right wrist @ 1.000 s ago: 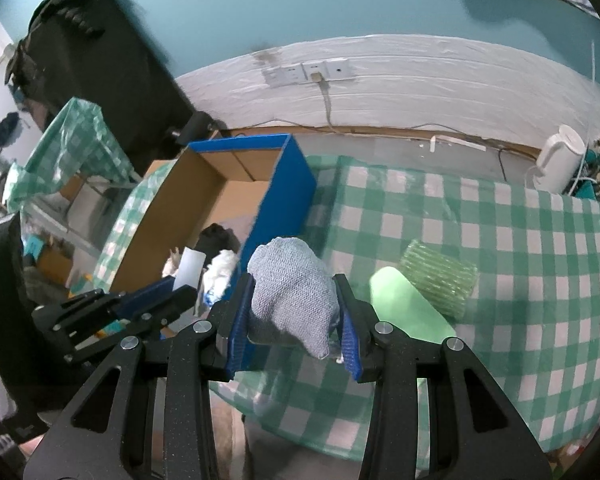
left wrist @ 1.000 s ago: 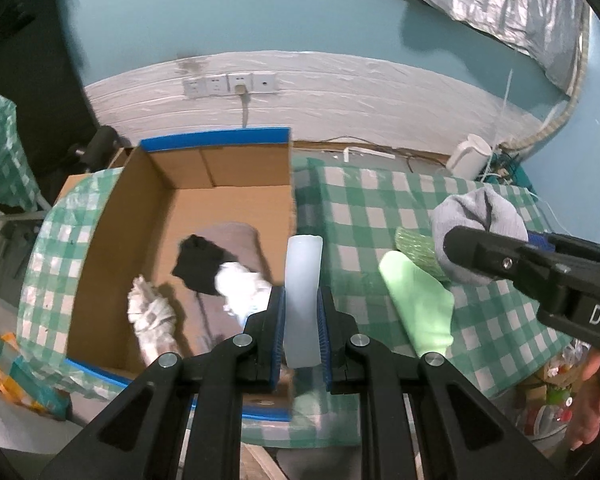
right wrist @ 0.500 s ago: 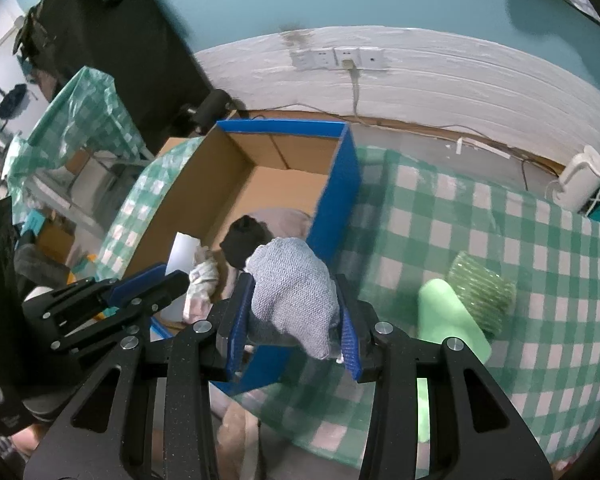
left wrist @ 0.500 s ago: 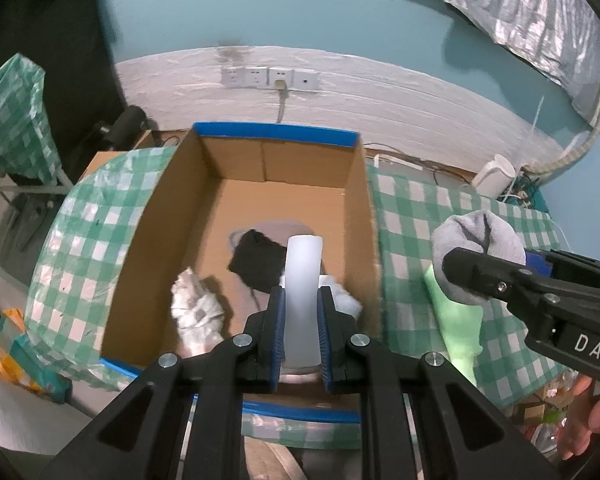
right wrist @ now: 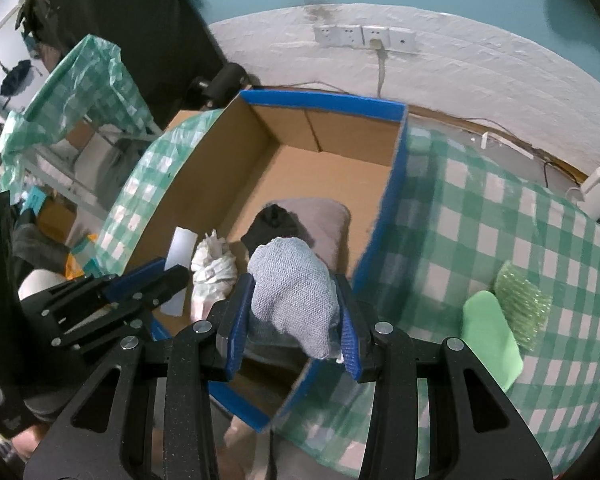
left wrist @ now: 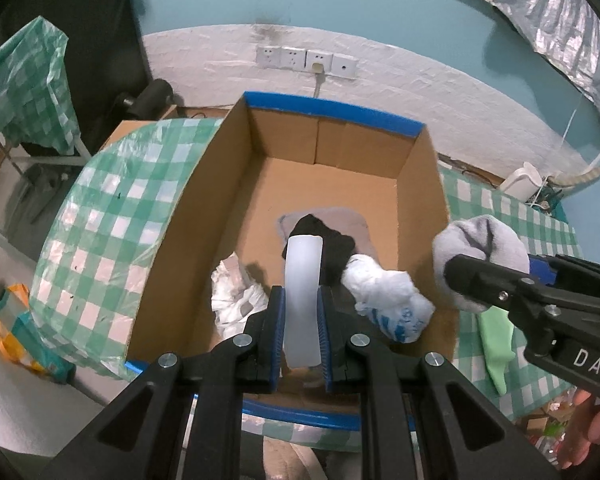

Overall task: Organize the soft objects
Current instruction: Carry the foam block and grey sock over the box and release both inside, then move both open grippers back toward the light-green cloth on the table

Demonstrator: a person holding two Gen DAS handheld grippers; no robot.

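Your left gripper (left wrist: 302, 320) is clamped on a pale translucent foam strip (left wrist: 303, 280), which stands up between the blue pads, and it hangs over the near end of the open cardboard box (left wrist: 420, 184). Directly below and ahead of that gripper, inside the box, you have a black sock (left wrist: 332, 240) lying on a flat grey cloth (left wrist: 356, 224), a crumpled white rag (left wrist: 230, 292) just to its left, and a white plastic-wrapped bundle (left wrist: 388, 296) just to its right, touching the sock.

Your right gripper (right wrist: 292, 316) is squeezed shut on a rolled grey knitted sock (right wrist: 292, 284), the fabric bulging up and out between the pads. It sits over the box's near right corner, right above the blue-taped rim (right wrist: 384, 200). To the right of that gripper, out on the green checked table (right wrist: 500, 208), a light green foam piece (right wrist: 488, 340) lies touching a green bubble-textured pad (right wrist: 520, 304). Well beyond, at the table's far right edge, a white kettle (right wrist: 598, 190) stands by the wall.
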